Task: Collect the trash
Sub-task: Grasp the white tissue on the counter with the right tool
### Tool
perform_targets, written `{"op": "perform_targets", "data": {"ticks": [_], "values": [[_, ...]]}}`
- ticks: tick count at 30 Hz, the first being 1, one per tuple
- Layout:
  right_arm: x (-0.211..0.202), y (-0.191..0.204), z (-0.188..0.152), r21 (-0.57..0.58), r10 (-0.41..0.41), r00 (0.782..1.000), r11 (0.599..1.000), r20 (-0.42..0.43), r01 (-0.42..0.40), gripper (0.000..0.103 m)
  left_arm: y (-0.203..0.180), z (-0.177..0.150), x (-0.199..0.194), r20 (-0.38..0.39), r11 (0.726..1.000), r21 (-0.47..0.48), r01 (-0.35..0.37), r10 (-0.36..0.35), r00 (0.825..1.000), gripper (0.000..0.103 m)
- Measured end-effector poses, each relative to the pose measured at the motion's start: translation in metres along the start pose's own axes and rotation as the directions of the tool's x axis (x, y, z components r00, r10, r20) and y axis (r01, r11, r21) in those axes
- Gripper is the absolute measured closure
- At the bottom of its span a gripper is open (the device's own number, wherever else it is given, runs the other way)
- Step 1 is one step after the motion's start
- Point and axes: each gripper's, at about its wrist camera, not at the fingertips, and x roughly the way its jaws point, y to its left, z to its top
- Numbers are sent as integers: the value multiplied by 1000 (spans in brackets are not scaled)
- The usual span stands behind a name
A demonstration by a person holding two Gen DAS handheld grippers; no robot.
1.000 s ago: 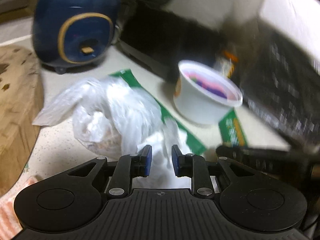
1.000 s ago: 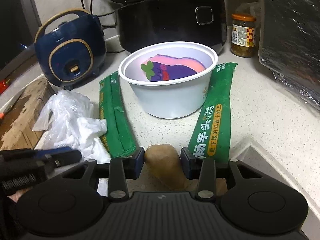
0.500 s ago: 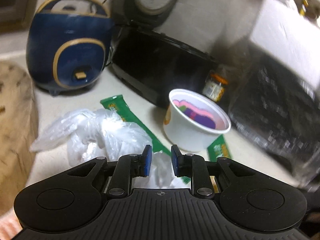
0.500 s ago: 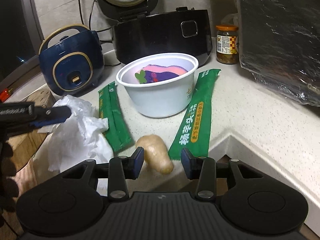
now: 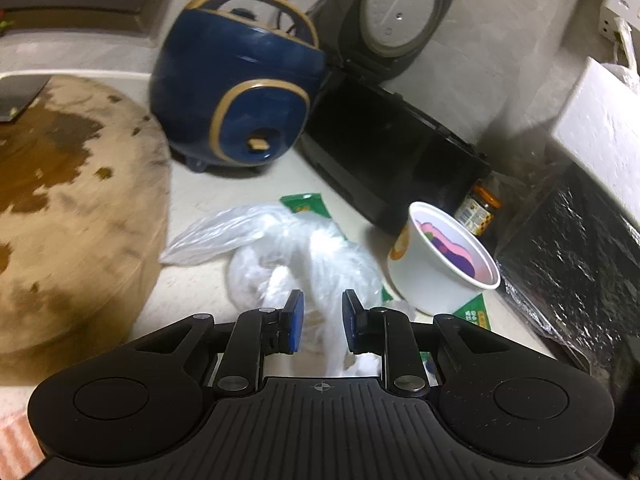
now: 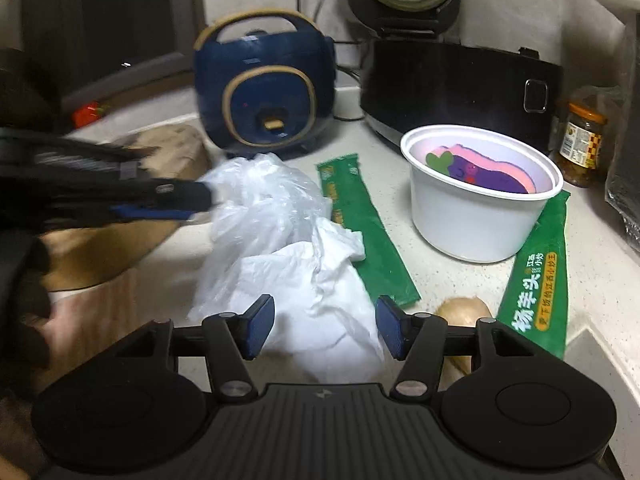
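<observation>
Item: crumpled clear-and-white plastic bag [image 6: 280, 248], lying on the pale speckled countertop [image 6: 448, 276] between the round wooden chopping board [image 5: 72, 216] at left and the flat green snack wrapper [image 6: 364, 236] at right. Thin, translucent, bunched, knotted near its middle.

Right gripper [image 6: 324, 326]: jaws just widened, straddling the bag's near white end, pads clear of it, apparently readying a pinch.

Left gripper [image 5: 320, 320]: jaws partly apart, bag film between them; a grip cannot be told.

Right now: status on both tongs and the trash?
Left tongs pinched on plastic bag. Right tongs just opened wider, straddling the bag, not gripping. Green wrappers, ginger, white bowl beside it; nothing blocking.
</observation>
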Motion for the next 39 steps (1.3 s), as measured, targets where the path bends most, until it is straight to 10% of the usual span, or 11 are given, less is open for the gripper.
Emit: {"op": "perform_targets", "data": {"ticks": [8,21,24,26,28,39], "values": [[25,-3,0,123,68,995,991,-70,-59,30,21,-10,-11,-2,998,-62,-14,14,1000,79],[33,15,7,-13,63,989,998,-133,-66,13,28,-15,-16,1,998,-69,-6,6,1000,79],[29,16,5,-26,35,993,999,-110,-38,32,28,-15,-14,-6,998,-69,-11,10,1000,79],[24,17,3,-41,20,995,999,-94,-24,72,27,-14,-14,-8,998,-67,-12,12,1000,79],[18,13,4,-24,44,995,999,-92,-46,89,25,-14,-12,-11,998,-62,-14,13,1000,79],[-71,-44,18,150,-4,992,989,124,-15,96,-32,-8,5,-15,995,88,55,-54,998,79]]}}
